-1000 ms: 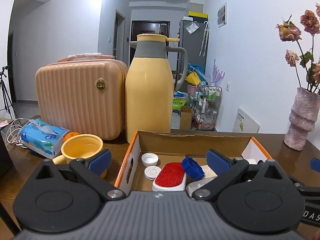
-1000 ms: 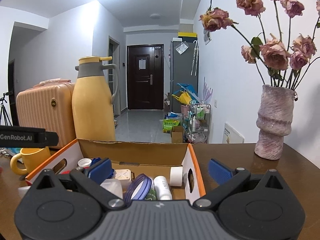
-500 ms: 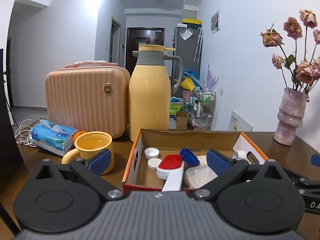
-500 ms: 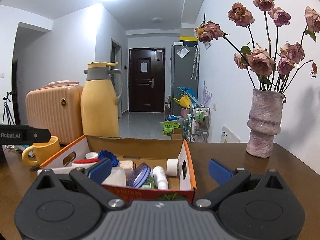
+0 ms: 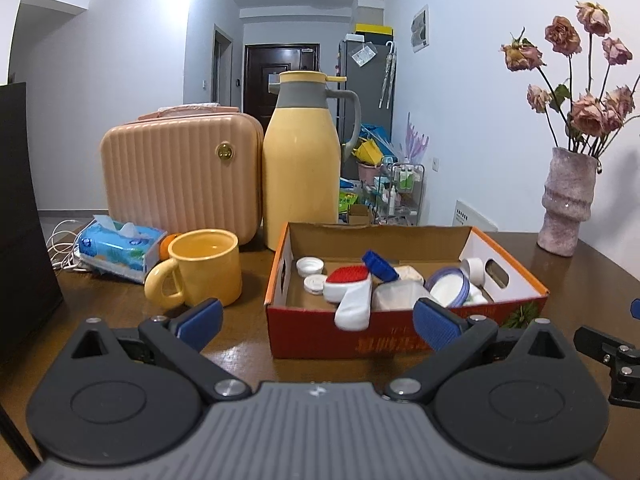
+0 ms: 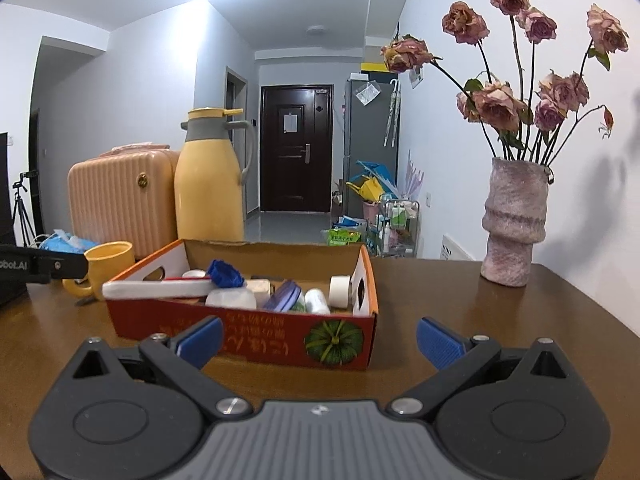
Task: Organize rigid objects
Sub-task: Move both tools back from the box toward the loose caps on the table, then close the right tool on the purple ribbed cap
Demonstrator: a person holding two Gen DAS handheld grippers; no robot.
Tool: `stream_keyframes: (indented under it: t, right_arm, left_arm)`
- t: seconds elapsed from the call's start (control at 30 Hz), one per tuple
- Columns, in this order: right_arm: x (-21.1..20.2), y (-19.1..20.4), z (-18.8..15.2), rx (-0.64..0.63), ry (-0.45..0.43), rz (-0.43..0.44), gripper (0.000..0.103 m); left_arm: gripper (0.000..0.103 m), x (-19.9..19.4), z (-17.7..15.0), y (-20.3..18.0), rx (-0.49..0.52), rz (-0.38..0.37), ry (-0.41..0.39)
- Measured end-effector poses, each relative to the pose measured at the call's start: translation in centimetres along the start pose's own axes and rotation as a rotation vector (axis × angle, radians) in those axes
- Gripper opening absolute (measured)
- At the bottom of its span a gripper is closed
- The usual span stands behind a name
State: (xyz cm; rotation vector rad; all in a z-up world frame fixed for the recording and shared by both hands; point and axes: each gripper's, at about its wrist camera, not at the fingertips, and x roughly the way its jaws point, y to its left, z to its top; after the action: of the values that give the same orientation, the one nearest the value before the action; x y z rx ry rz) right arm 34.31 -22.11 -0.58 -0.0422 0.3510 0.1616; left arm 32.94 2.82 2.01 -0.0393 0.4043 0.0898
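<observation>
A red and orange cardboard box (image 5: 404, 340) (image 6: 256, 340) stands on the brown table and holds several small things: a red and white brush (image 5: 352, 292) (image 6: 160, 289), a blue cap (image 5: 380, 266) (image 6: 226, 273), white lids (image 5: 309, 267), a blue-rimmed jar (image 5: 446, 286) (image 6: 285, 297) and a white bottle (image 6: 317, 301). My left gripper (image 5: 316, 322) is open and empty, just in front of the box. My right gripper (image 6: 318, 338) is open and empty, in front of the box's right end.
A yellow mug (image 5: 202, 268) (image 6: 108, 258) stands left of the box. Behind are a yellow thermos (image 5: 302, 164) (image 6: 210, 184), a peach case (image 5: 180, 174), a tissue pack (image 5: 120, 246) and white cables. A pink vase of dried roses (image 5: 564, 204) (image 6: 512, 224) stands at the right.
Both grippers have pulled back from over the box toward the near table edge. The box now lies wholly in front of the open fingers. Nothing in the box has moved.
</observation>
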Motion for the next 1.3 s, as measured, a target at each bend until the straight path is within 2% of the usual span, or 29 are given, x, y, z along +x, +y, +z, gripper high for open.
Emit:
stream_keyframes:
  t: [0.57,0.93,1.13,1.23,1.3]
  right_arm:
    - [-2.6,0.2,-4.1,-0.023,0.107,-0.007,0.103]
    - [-0.8,1.4,-5.4,-0.078,0.211,0.019,0.101]
    - [1.8,1.4,-5.9,-0.06,0.283,0.009,0.088]
    - [2.8,1.2,-6.1,-0.035,0.312,0.008,0.078]
    - [3.3,1.1,-6.2,-0.023,0.321,0.009,0.067]
  left_arm:
    - [0.103,-1.8,-4.4,2.2,0.015,-0.02,0.056]
    - [0.103,-1.4,-5.9,2.5,0.031,-0.034,0.094]
    - [0.103,-1.1,-6.2,2.4,0.035,-0.046,0.11]
    - [0.103,-0.9,-6.2,2.4,0.03,-0.049,0.12]
    - [0.103,-0.7,-6.3,2.5,0.027,-0.052,0.127]
